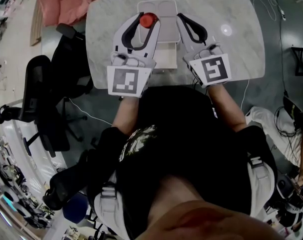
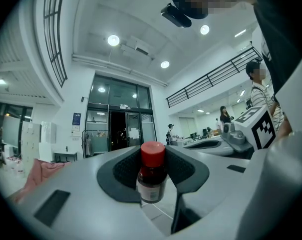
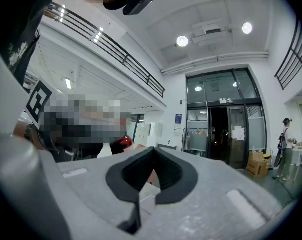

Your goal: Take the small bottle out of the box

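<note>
A small dark bottle with a red cap [image 1: 148, 19] hangs just above the white open box [image 1: 164, 6] on the marble table [image 1: 241, 44]. My left gripper [image 1: 146, 27] is shut on it. In the left gripper view the bottle [image 2: 151, 179] stands upright between the black pads, with its label showing. My right gripper [image 1: 181, 17] sits at the box's right edge. In the right gripper view its jaw tips [image 3: 151, 151] meet, and a white piece of the box [image 3: 147, 196] is pinched low between the pads.
A black office chair [image 1: 41, 99] stands left of the table, and a pink cloth [image 1: 66, 1] lies at the far left. Cables run over the floor at the right [image 1: 271, 14]. People stand far off in the hall [image 2: 224, 115].
</note>
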Demonstrator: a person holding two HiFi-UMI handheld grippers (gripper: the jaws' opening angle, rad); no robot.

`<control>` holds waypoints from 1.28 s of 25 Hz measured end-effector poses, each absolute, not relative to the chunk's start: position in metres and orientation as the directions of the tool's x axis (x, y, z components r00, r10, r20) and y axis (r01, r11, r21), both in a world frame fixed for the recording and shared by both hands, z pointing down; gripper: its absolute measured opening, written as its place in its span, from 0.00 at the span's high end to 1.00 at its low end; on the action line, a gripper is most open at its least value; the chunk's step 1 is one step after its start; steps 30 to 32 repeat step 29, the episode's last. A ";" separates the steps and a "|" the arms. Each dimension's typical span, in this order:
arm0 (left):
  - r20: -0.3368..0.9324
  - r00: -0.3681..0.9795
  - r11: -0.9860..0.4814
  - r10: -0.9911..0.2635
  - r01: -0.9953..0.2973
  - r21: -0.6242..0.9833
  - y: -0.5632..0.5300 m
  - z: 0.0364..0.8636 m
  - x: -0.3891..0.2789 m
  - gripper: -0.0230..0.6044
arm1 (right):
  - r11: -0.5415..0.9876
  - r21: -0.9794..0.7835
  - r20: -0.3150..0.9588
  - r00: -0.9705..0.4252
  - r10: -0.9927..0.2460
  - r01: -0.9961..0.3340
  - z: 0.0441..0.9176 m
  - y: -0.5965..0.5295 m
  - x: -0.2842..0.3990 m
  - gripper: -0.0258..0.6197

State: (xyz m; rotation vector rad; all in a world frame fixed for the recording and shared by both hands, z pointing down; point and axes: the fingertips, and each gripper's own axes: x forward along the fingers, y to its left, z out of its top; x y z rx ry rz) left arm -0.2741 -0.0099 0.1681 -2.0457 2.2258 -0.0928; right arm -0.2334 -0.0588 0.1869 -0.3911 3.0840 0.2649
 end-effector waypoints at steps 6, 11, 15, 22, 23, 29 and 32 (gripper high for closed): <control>-0.035 -0.084 0.087 -0.996 -0.991 -0.106 -0.013 0.173 -0.280 0.72 | 0.947 0.176 -0.020 -0.963 -0.269 -0.268 0.192 -0.063 -0.233 0.97; -0.019 -0.064 0.065 -0.998 -0.993 -0.095 -0.018 0.179 -0.277 0.72 | 0.944 0.179 -0.018 -0.960 -0.279 -0.277 0.193 -0.066 -0.229 0.97; -0.013 -0.065 0.066 -0.998 -0.993 -0.097 -0.018 0.182 -0.276 0.72 | 0.944 0.181 -0.015 -0.960 -0.278 -0.276 0.193 -0.064 -0.229 0.97; -0.015 -0.077 0.078 -0.997 -0.992 -0.098 -0.013 0.180 -0.278 0.72 | 0.945 0.186 -0.008 -0.962 -0.273 -0.269 0.192 -0.059 -0.231 0.97; -0.014 -0.078 0.079 -0.997 -0.992 -0.097 -0.013 0.180 -0.278 0.72 | 0.945 0.187 -0.008 -0.963 -0.271 -0.267 0.192 -0.058 -0.231 0.97; -0.014 -0.086 0.087 -0.996 -0.991 -0.106 -0.010 0.183 -0.278 0.72 | 0.945 0.189 -0.017 -0.964 -0.267 -0.265 0.193 -0.054 -0.231 0.97; -0.014 -0.086 0.087 -0.996 -0.991 -0.106 -0.010 0.183 -0.278 0.72 | 0.945 0.189 -0.017 -0.964 -0.267 -0.265 0.193 -0.054 -0.231 0.97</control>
